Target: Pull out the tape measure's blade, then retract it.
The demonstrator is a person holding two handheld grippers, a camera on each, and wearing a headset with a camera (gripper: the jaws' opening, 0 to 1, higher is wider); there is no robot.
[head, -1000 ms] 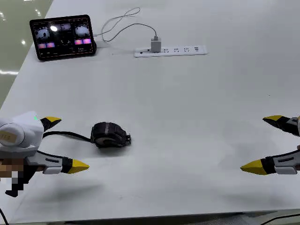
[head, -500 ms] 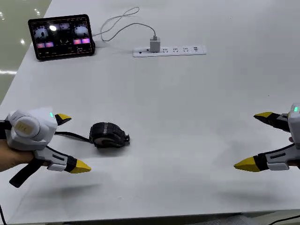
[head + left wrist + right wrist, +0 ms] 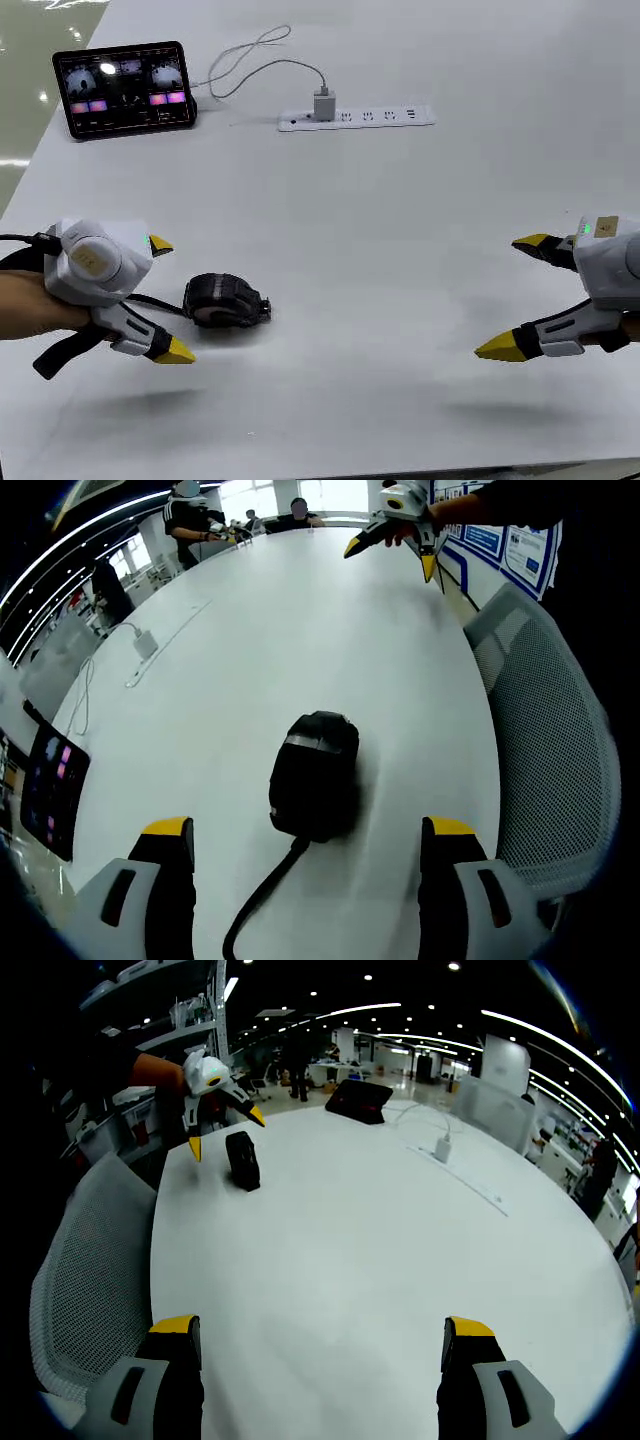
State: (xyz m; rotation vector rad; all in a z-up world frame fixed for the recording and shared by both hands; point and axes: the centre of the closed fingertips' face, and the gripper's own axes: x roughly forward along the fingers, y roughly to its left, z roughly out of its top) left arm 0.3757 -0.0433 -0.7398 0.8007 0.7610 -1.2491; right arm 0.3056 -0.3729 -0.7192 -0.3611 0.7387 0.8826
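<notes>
Tape measure (image 3: 224, 299) on the bench (image 3: 400, 230), left of centre, just before the left hand-held gripper (image 3: 170, 298). Right hand-held gripper (image 3: 511, 295) well apart, at the right edge. Tablet (image 3: 125, 87) far left behind; power strip (image 3: 357, 117) to its right.

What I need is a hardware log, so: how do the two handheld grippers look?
Both are alike: the left gripper and the right gripper each have a rounded white housing with a green light and a yellowish label, and two pointed white-and-black jaws tipped in yellow. A black handle and a black cable show on the left one.
</notes>
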